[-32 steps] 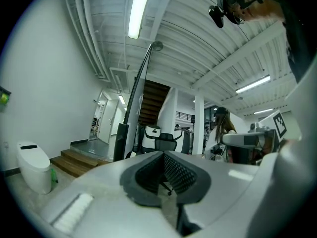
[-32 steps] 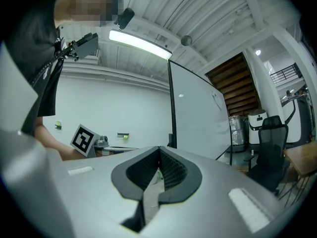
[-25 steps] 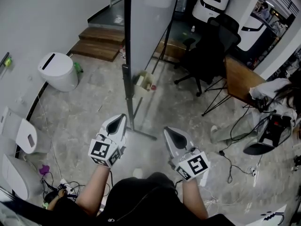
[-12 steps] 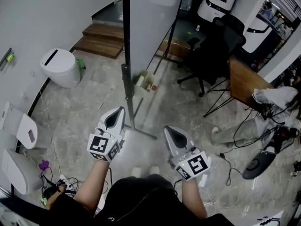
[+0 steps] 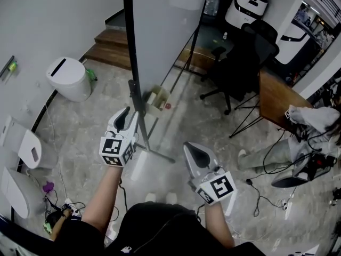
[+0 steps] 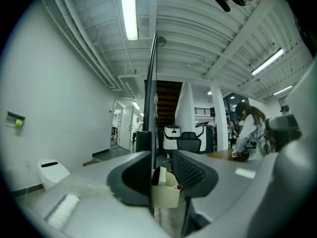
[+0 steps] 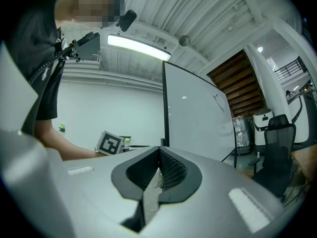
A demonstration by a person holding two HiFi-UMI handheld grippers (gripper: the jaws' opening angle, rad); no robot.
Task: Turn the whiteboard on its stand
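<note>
Head view, with both gripper views. The left gripper [image 5: 126, 116] is held out on a stretched forearm and points forward and level. Its marker cube faces up. Its jaws have just been opening and now stand partly apart. The black upright [image 5: 135, 101] of the stand lies in line with the gap, close against the left jaw's pad; the pads do not press on it. The right gripper [image 5: 192, 149] is kept nearer the body, behind and to the right of the left one, and also points forward. Its jaws are together with nothing between them.

The whiteboard [image 5: 165, 31] rises directly ahead of the left gripper, seen nearly edge-on from that gripper and as a broad pale panel from the right one. Its black side frame [image 5: 129, 36] continues down into the upright, and the stand's foot [image 5: 160, 154] runs across the floor between the two grippers.

A small cream box [image 5: 154, 101] is fixed to the stand just beyond the left gripper's tips. It holds a black-and-white eraser [image 6: 159, 175] and a red-capped marker [image 6: 178, 186].

Left of the left gripper, well apart, a white bin [image 5: 68, 79] stands by the wall. Wooden steps [image 5: 114, 46] lie beyond it. Ahead and right of the right gripper are a black office chair [image 5: 242, 57] and a wooden table [image 5: 274, 95]. Loose cables [image 5: 256, 188] trail over the floor to that gripper's right.
</note>
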